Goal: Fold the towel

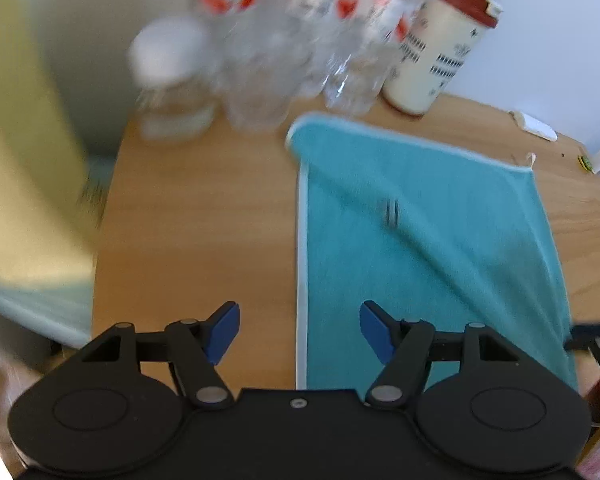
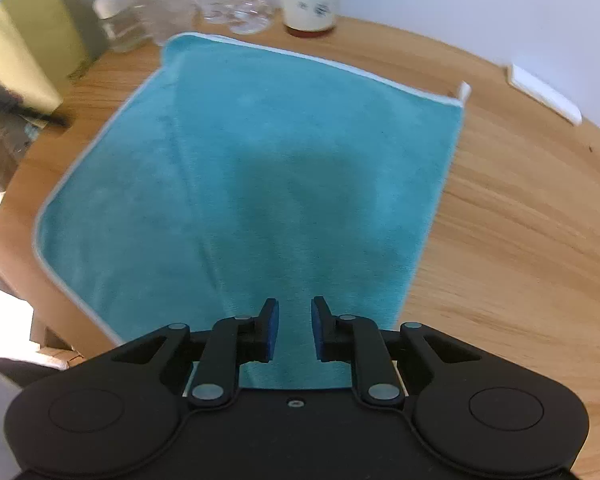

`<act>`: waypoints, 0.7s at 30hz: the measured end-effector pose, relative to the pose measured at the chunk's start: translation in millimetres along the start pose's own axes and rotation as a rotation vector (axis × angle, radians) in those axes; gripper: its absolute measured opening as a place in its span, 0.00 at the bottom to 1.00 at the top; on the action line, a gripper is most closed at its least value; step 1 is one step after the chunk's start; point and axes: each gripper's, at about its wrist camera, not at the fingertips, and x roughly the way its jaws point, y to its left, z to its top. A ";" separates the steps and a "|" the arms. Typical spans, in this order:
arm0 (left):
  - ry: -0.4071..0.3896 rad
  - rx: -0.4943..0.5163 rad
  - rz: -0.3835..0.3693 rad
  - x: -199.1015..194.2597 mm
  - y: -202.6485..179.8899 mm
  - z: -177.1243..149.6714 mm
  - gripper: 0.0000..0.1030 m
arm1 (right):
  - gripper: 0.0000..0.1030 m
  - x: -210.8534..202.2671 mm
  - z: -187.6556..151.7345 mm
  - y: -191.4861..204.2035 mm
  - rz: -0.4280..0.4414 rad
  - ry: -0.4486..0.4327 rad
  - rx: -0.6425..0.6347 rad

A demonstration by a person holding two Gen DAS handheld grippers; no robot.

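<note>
A teal towel (image 2: pixel 260 168) with a pale hem lies spread flat on the round wooden table (image 2: pixel 520 220). In the left wrist view the towel (image 1: pixel 420 248) fills the right half, its left hem running straight toward me. My left gripper (image 1: pixel 299 330) hovers over that hem near the table's front, open wide, nothing between its blue pads. My right gripper (image 2: pixel 295 328) hangs over the towel's near edge, open by a narrow gap, holding nothing. A small white loop tag (image 2: pixel 464 90) sticks out at the towel's far right corner.
At the table's back stand several clear plastic bottles (image 1: pixel 284 40), a glass jar with a white lid (image 1: pixel 172 80) and a cream cup with a red lid (image 1: pixel 436 48). A flat white object (image 2: pixel 544 92) lies at the far right. A yellow-green panel (image 1: pixel 24 140) stands left of the table.
</note>
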 end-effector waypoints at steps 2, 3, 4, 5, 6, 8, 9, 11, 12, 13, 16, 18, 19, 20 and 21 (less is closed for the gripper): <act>0.020 -0.041 -0.013 -2.7 2.9 -18.9 0.66 | 0.19 2.0 5.5 -7.9 -0.005 -0.001 0.013; 0.035 -0.056 -0.014 -2.6 2.7 -31.1 0.66 | 0.19 3.5 8.1 -10.2 -0.005 -0.004 0.012; 0.048 -0.061 -0.011 -1.5 1.7 -39.8 0.66 | 0.20 4.2 10.7 -12.6 0.000 -0.007 0.002; 0.053 -0.073 -0.001 -0.5 1.0 -45.4 0.66 | 0.21 4.9 13.4 -15.1 0.006 -0.010 -0.008; 0.064 -0.101 0.006 0.7 0.4 -53.4 0.66 | 0.23 5.7 16.0 -17.4 0.012 -0.010 -0.019; 0.066 -0.168 0.006 0.6 0.7 -63.9 0.66 | 0.24 8.7 20.0 -20.0 0.023 0.005 -0.047; 0.059 -0.204 0.007 0.2 0.5 -68.3 0.66 | 0.24 9.0 21.9 -20.9 0.025 0.006 -0.072; 0.049 -0.262 0.002 1.5 -0.8 -73.6 0.66 | 0.27 9.6 25.6 -23.3 0.030 0.008 -0.118; 0.041 -0.272 0.013 2.4 -1.7 -75.4 0.65 | 0.28 10.8 27.1 -26.4 0.038 0.010 -0.125; 0.032 -0.290 0.025 3.9 -2.2 -77.2 0.63 | 0.28 12.0 28.3 -30.0 0.043 0.010 -0.121; 0.021 -0.359 0.028 9.8 -1.9 -83.0 0.51 | 0.29 15.0 30.4 -38.0 0.049 0.011 -0.130; 0.018 -0.392 0.025 12.2 -4.1 -86.8 0.49 | 0.29 17.3 31.4 -43.7 0.052 0.014 -0.142; 0.009 -0.407 0.015 11.8 -6.7 -88.8 0.49 | 0.29 18.6 31.8 -48.1 0.050 0.015 -0.144; 0.005 -0.412 0.009 11.7 -9.8 -89.7 0.48 | 0.29 19.6 31.8 -52.1 0.050 0.015 -0.138; 0.001 -0.416 0.002 11.7 -13.0 -90.6 0.39 | 0.29 20.6 31.6 -56.1 0.052 0.017 -0.130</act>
